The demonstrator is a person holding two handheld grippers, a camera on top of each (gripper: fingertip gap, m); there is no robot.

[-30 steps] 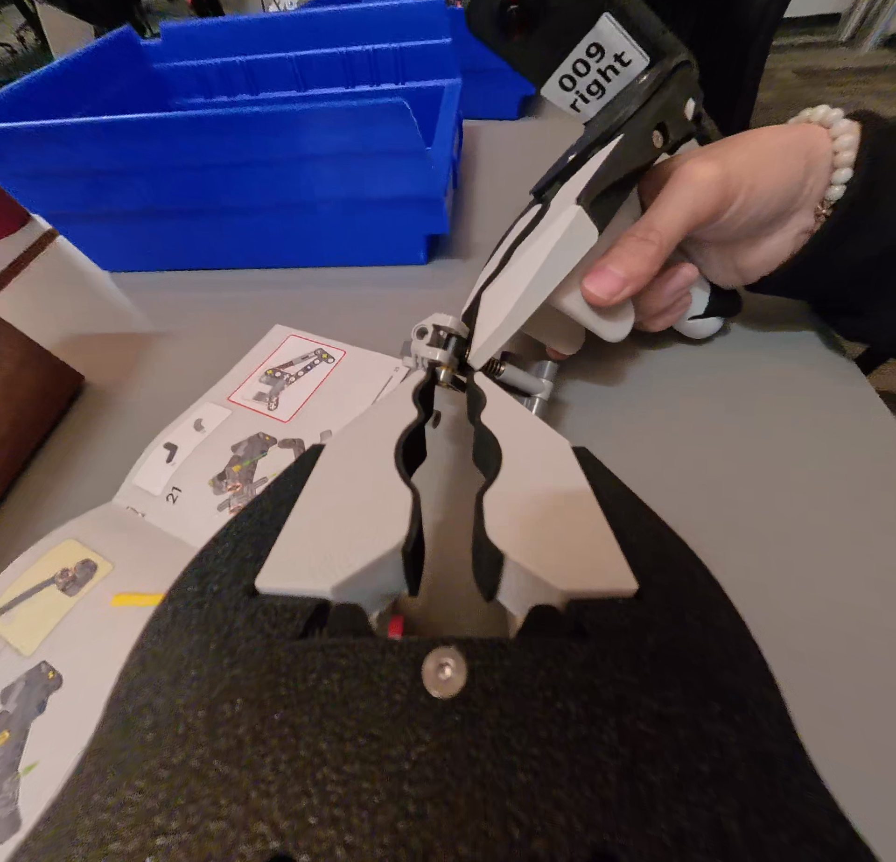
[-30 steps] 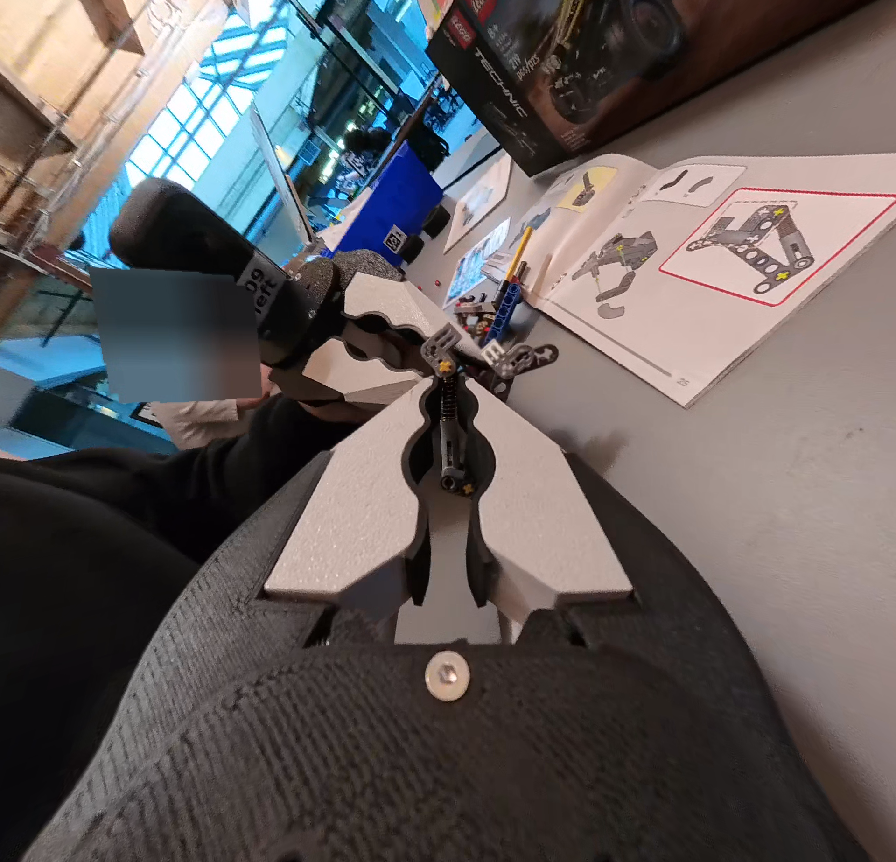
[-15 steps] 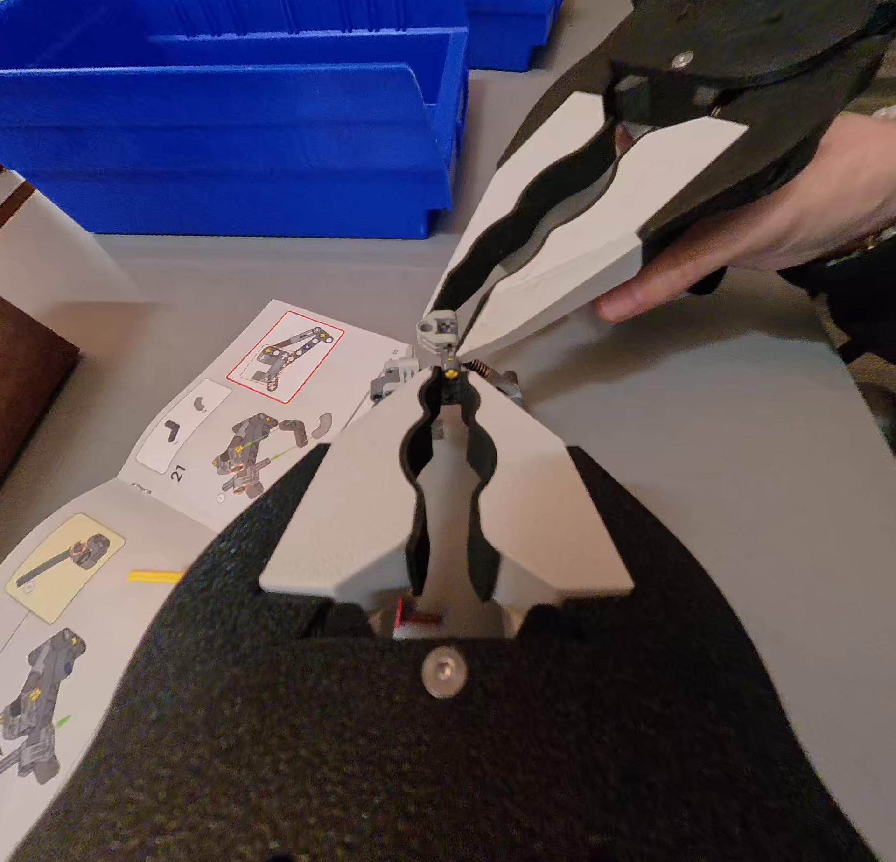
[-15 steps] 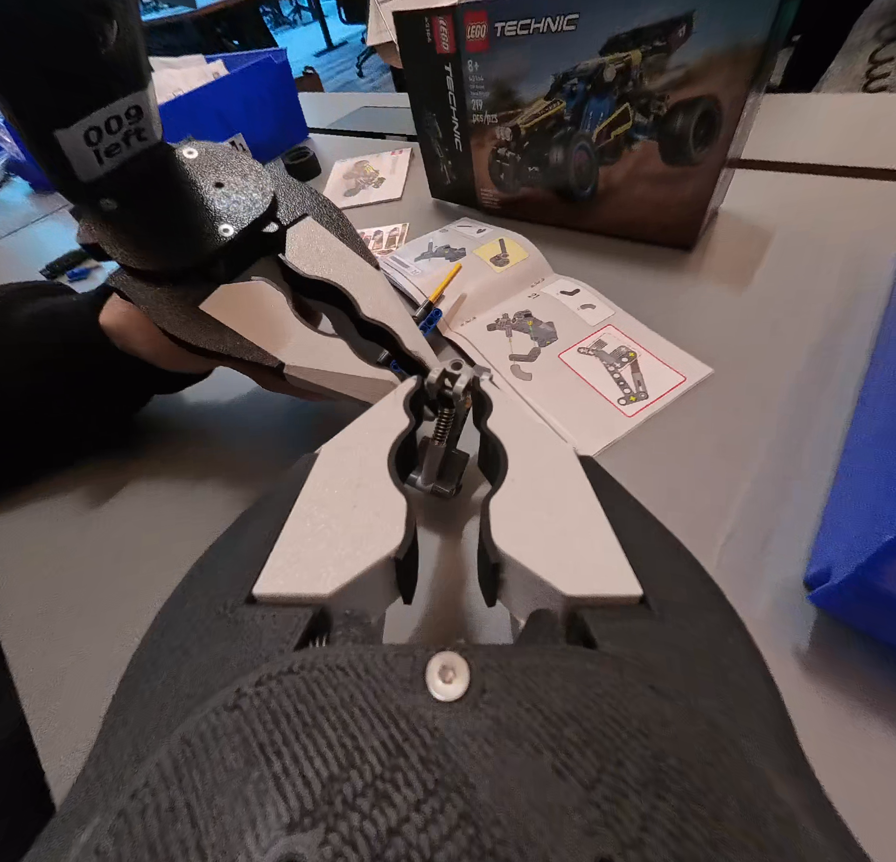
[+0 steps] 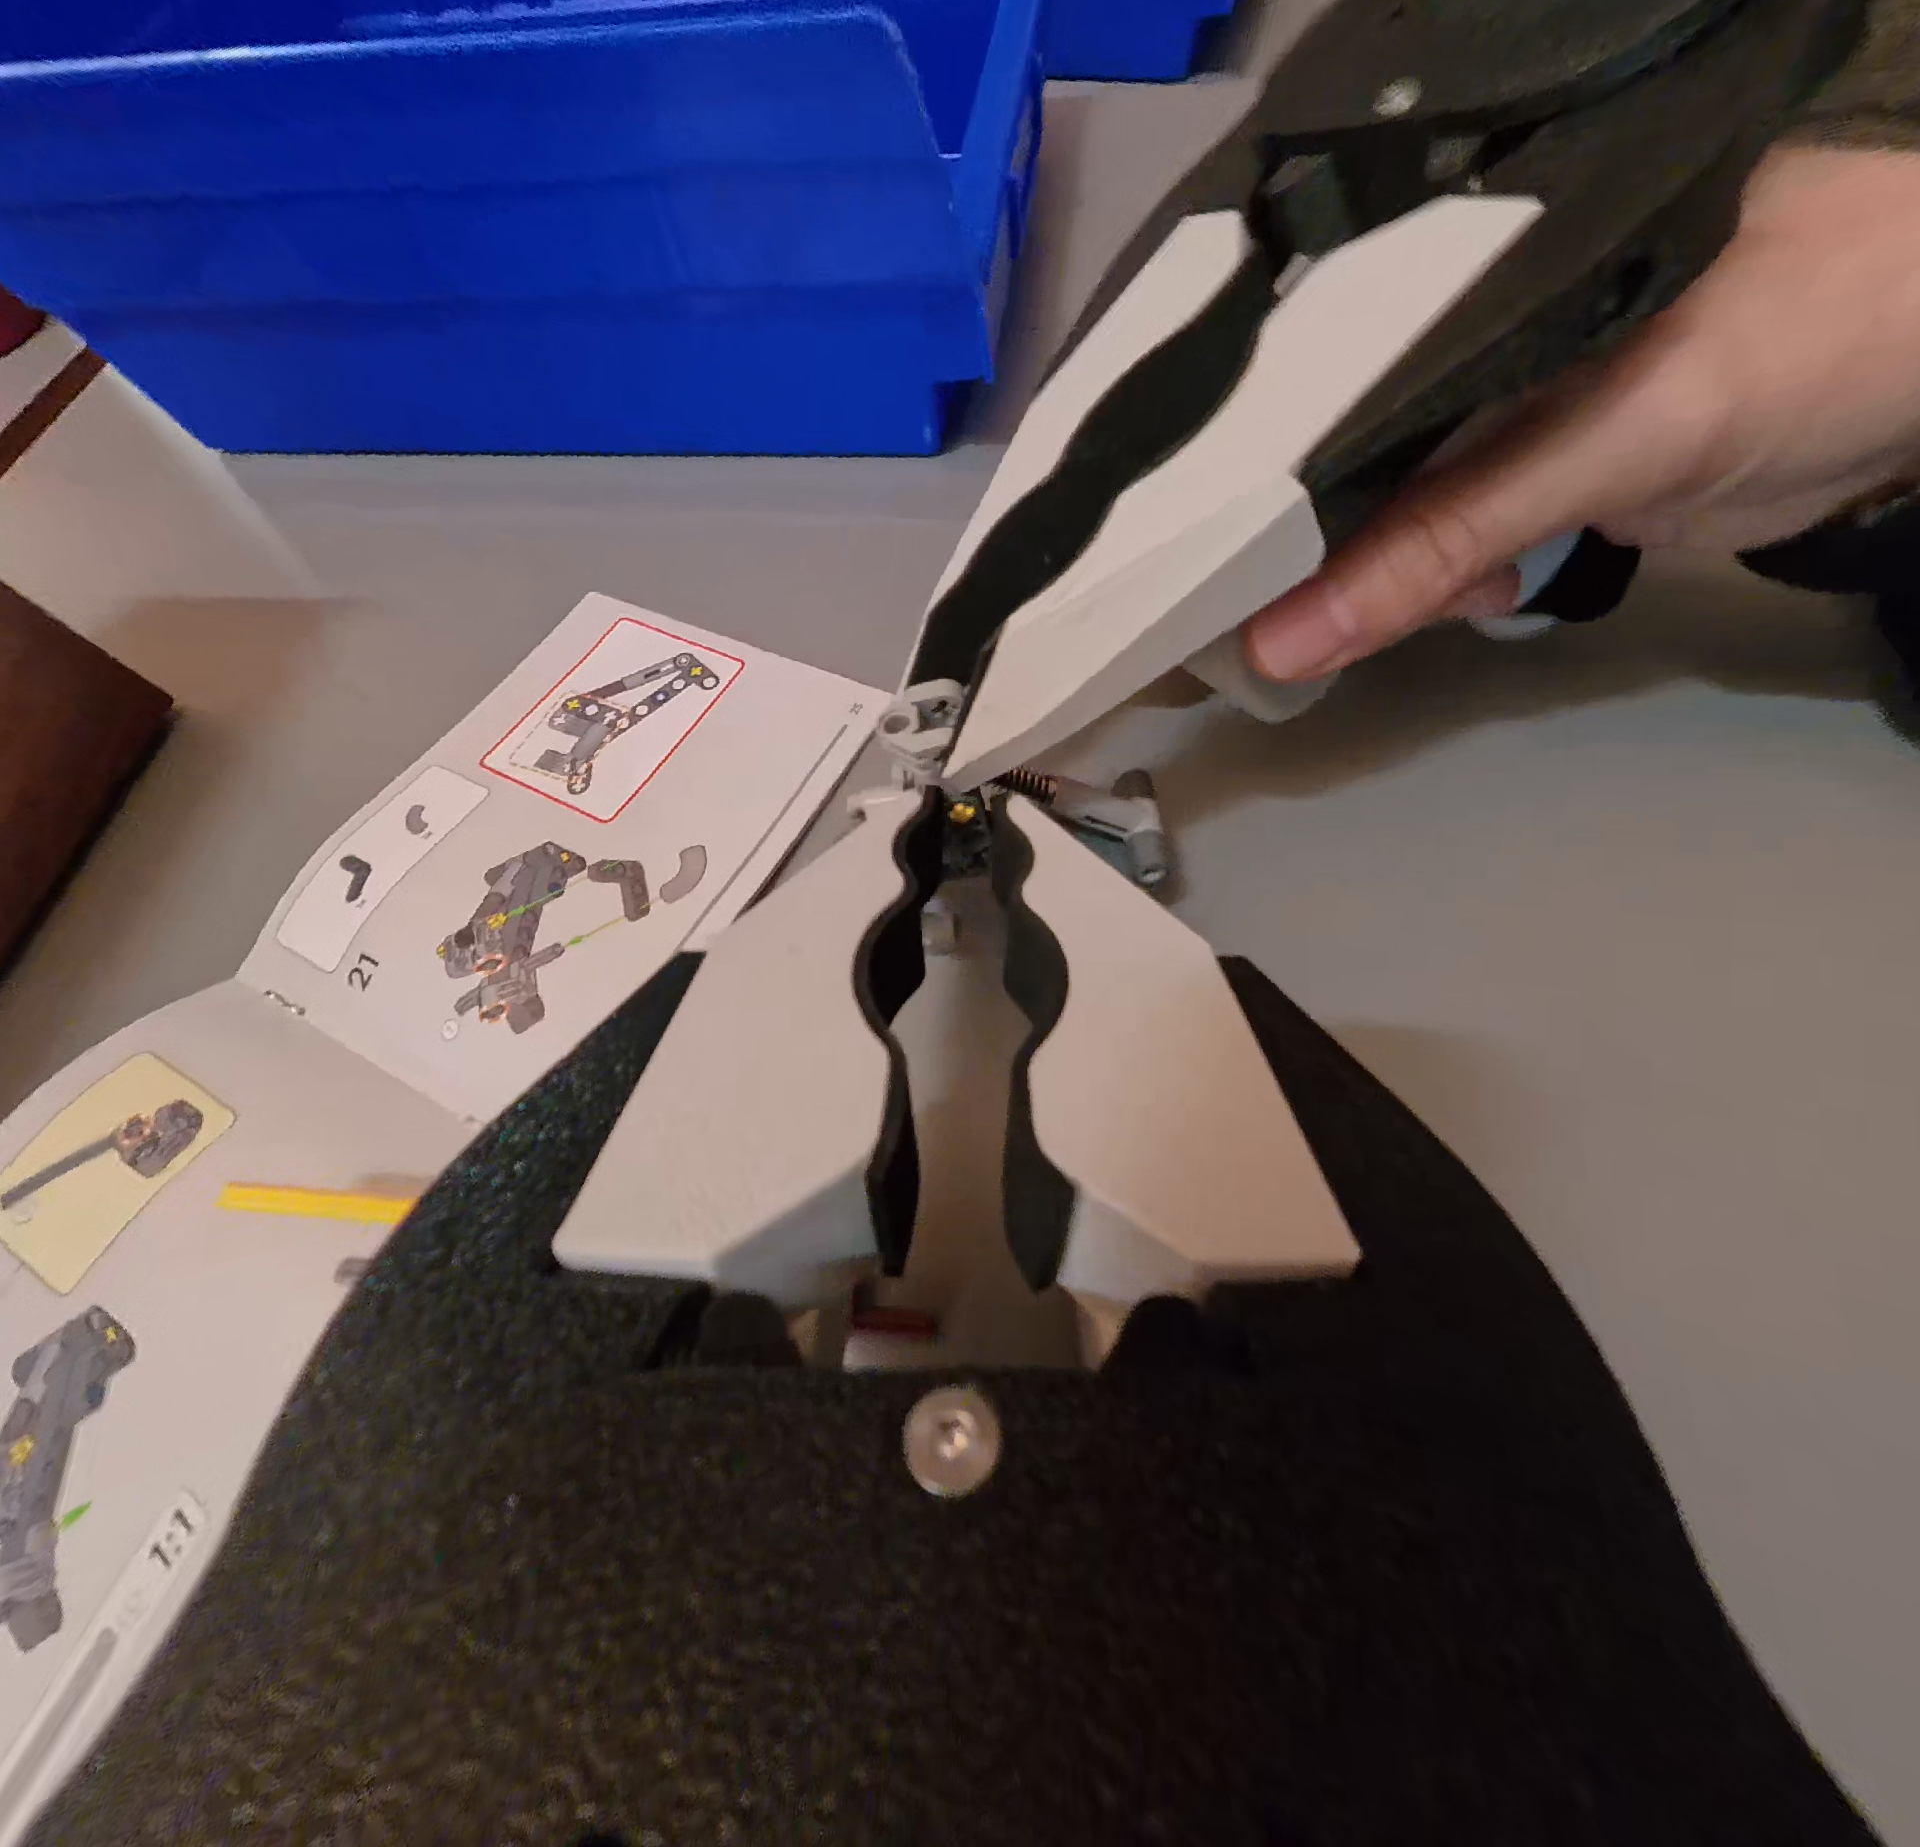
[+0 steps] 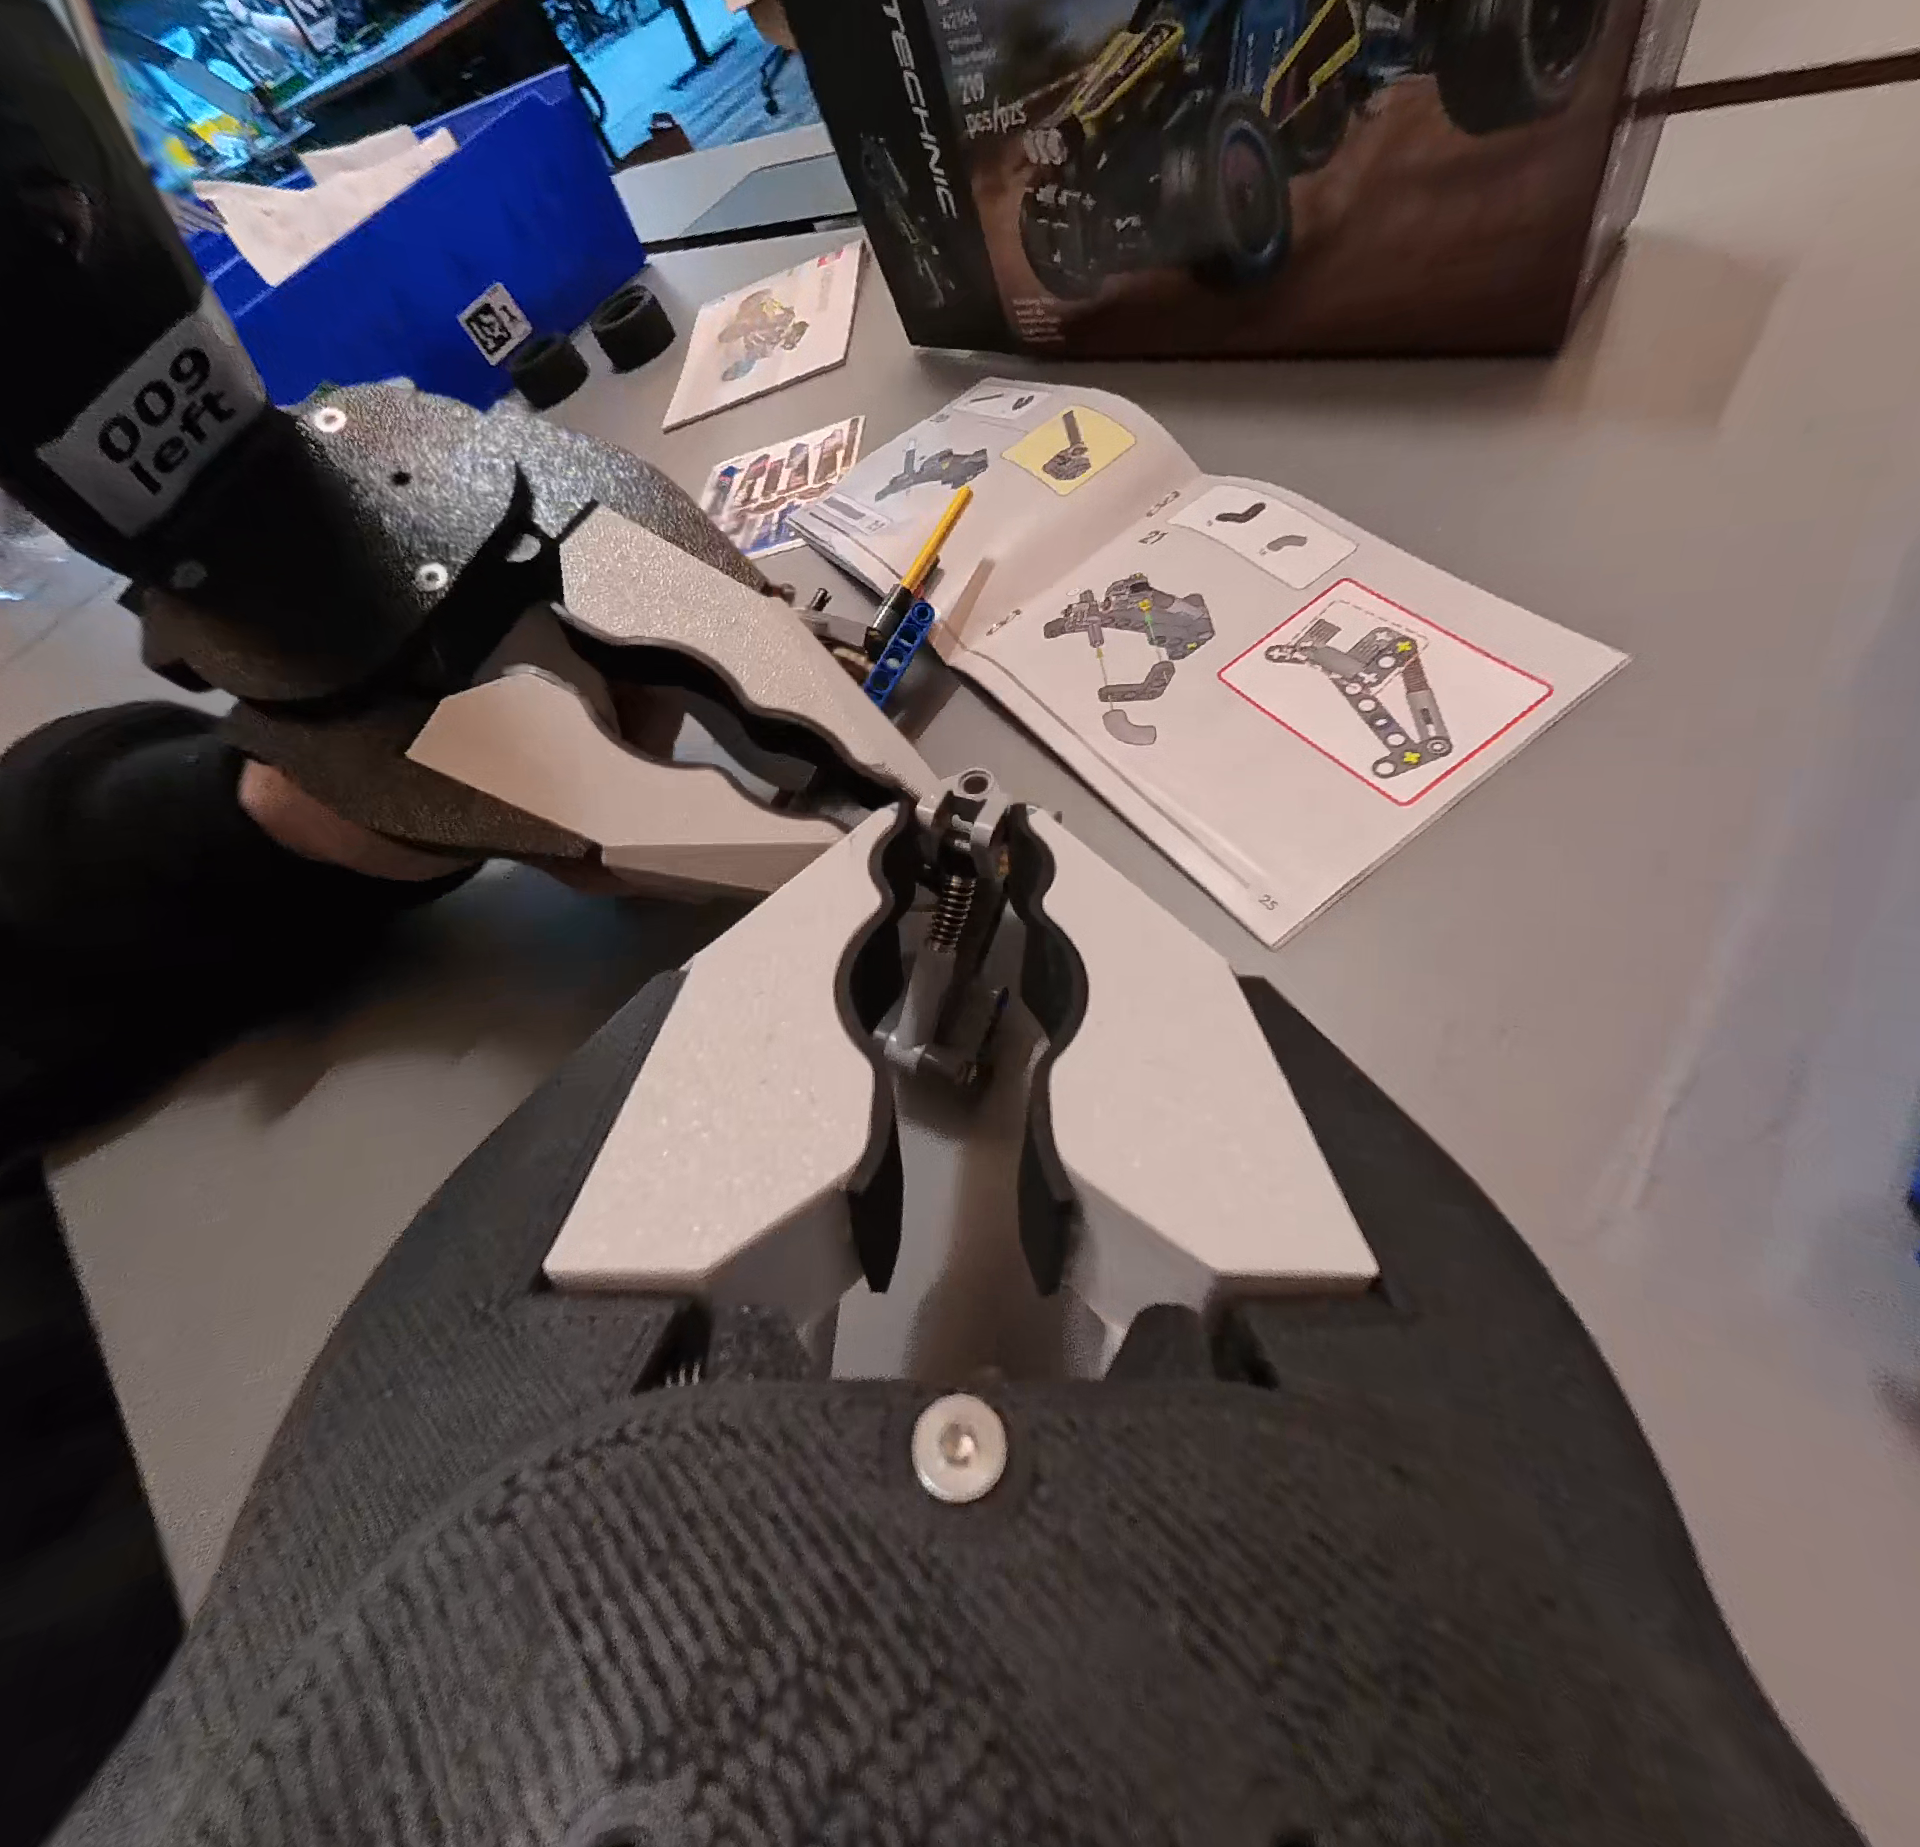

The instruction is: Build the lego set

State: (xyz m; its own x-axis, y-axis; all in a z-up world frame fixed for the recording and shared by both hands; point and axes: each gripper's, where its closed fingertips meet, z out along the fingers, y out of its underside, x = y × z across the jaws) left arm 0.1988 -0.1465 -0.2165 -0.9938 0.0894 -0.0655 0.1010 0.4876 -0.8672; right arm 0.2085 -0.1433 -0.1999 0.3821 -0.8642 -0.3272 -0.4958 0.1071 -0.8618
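Note:
My right gripper point(image 6: 961, 823) is shut on a grey shock absorber point(image 6: 951, 924) with a coil spring, whose eye end sticks out past the tips. My left gripper point(image 5: 956, 810) is shut on a small dark lego assembly point(image 5: 961, 847) with a yellow pin end. The two grippers meet tip to tip just above the grey table point(image 5: 1507, 966). In the left wrist view the right gripper point(image 5: 935, 758) comes in from the upper right, and the shock absorber's eye point(image 5: 925, 717) shows at its tips. In the right wrist view the left gripper point(image 6: 883, 795) comes in from the left.
An open instruction booklet point(image 6: 1247, 654) lies beside the grippers, also in the left wrist view point(image 5: 582, 862). A yellow axle point(image 6: 935, 540) and a blue beam point(image 6: 899, 649) lie at its edge. The set's box point(image 6: 1247, 135), two black tyres point(image 6: 634, 327) and blue bins point(image 5: 520, 187) stand farther back. Less than 4 cm separates the two grippers' tips.
The right gripper has rolled from lying on its side to level, still holding the shock absorber. Both grippers have stayed tip to tip and shifted only slightly in the last half second.

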